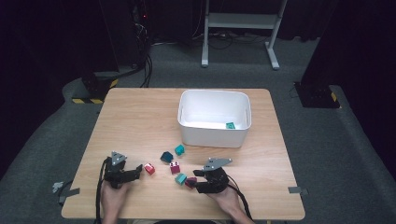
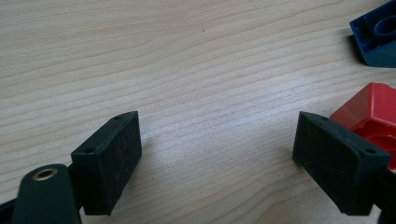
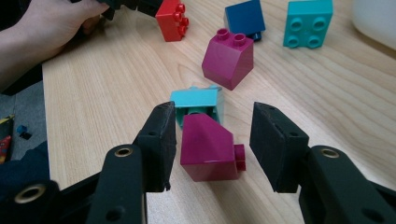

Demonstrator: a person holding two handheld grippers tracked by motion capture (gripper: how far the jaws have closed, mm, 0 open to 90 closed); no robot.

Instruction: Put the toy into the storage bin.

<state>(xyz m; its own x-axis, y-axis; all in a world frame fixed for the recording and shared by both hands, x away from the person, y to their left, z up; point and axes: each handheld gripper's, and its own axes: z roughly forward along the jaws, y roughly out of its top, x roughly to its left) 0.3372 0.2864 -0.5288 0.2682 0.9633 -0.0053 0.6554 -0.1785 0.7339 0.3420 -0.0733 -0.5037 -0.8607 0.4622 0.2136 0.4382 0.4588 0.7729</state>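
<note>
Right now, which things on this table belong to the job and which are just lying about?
In the job:
- right tongs, open around the magenta sloped brick
- white bin, one green brick inside

Lying about:
- red brick
- navy brick
- tape on the table edge

Wood table [image 1: 140, 116], white bin [image 1: 214, 134], six loose blocks, magenta sloped block [image 3: 208, 148] nearest

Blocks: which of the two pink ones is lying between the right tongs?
The pink block tipped on its side, studs pointing sideways, against the turquoise block. The other pink block stands farther off, studs up.
</note>
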